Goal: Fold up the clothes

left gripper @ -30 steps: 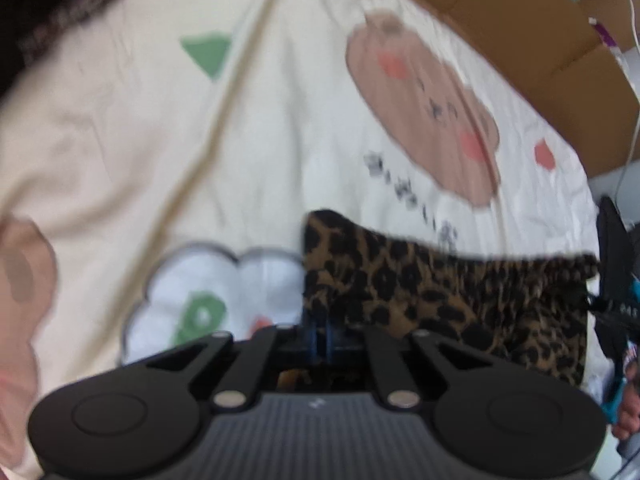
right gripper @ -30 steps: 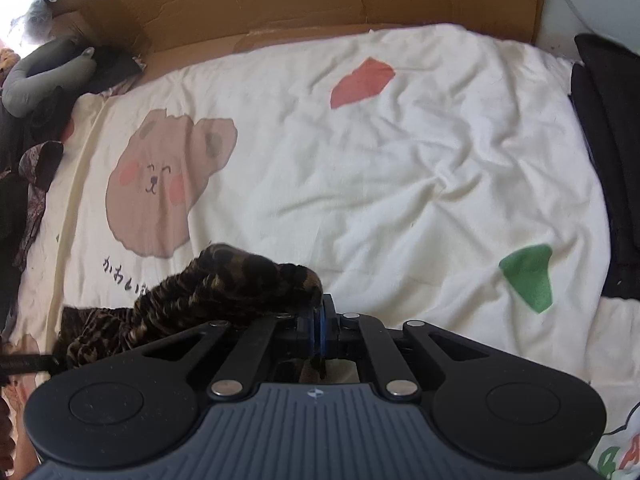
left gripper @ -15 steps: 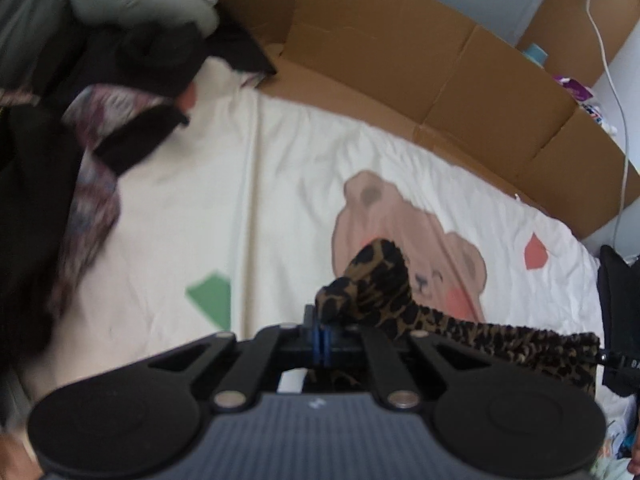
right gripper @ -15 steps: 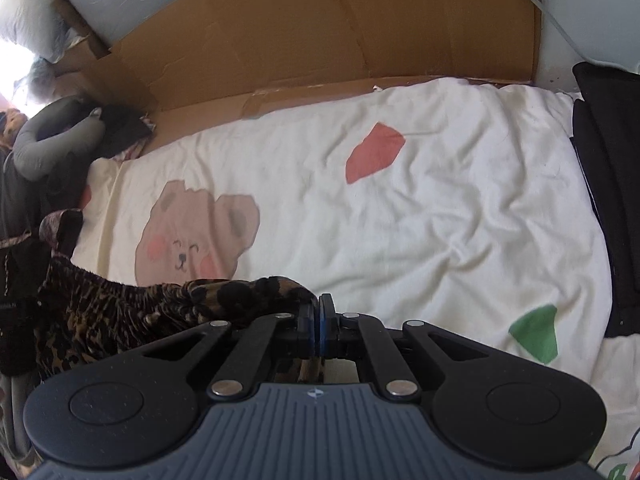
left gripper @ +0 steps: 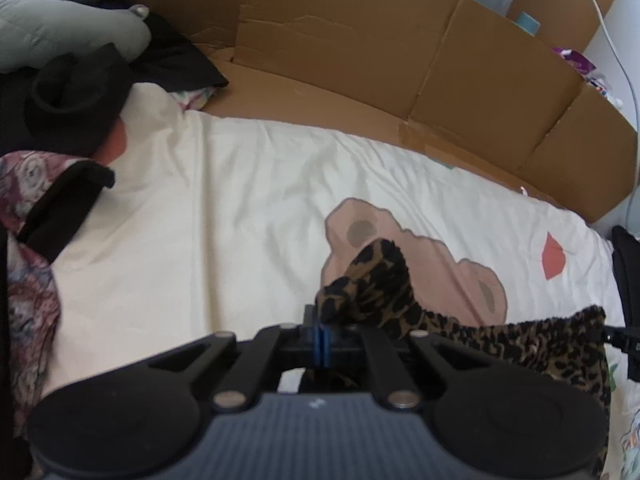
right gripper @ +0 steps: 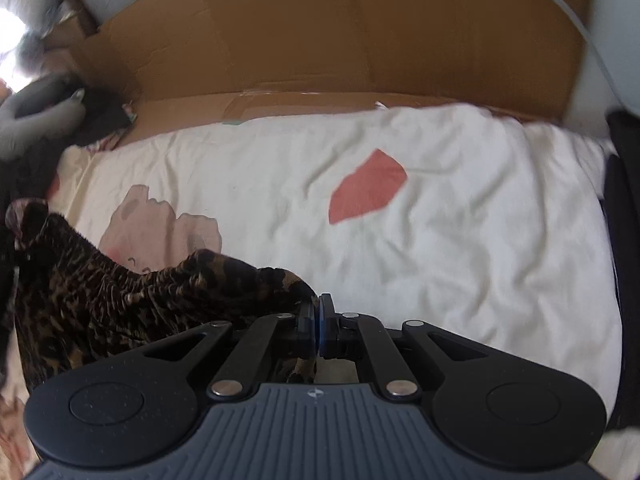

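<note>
Left hand-held gripper: jaws pressed together on one end of the leopard-print garment, at lower centre of frame. Right hand-held gripper: clamped on the other end. Garment hangs stretched between them above the cream bedsheet.

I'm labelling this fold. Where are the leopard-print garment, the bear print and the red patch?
leopard-print garment [left gripper: 384,280]: left wrist view, bunched end above the tool.
bear print [left gripper: 452,264]: left wrist view, pink face.
red patch [right gripper: 366,194]: right wrist view, its middle.
</note>
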